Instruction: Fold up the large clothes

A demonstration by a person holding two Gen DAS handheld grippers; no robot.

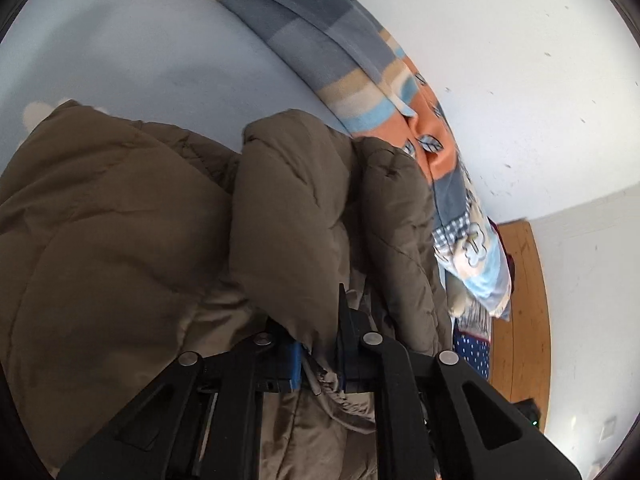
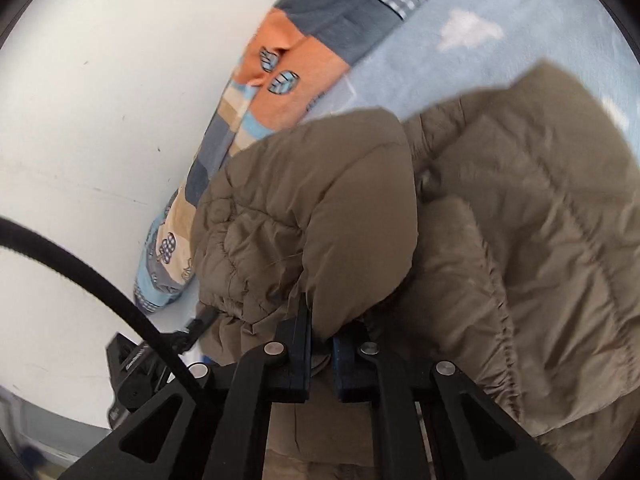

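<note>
On the brown puffer jacket (image 1: 120,216), no legible writing.

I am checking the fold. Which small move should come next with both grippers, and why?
Probably lift both together: the left gripper and right gripper are each shut on a fold of the brown puffer jacket, which lies bunched on the light blue bed sheet.

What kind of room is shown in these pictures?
Probably a bedroom: a brown puffer jacket lies on a light blue bed sheet, with a patchwork blanket along a white wall.
</note>
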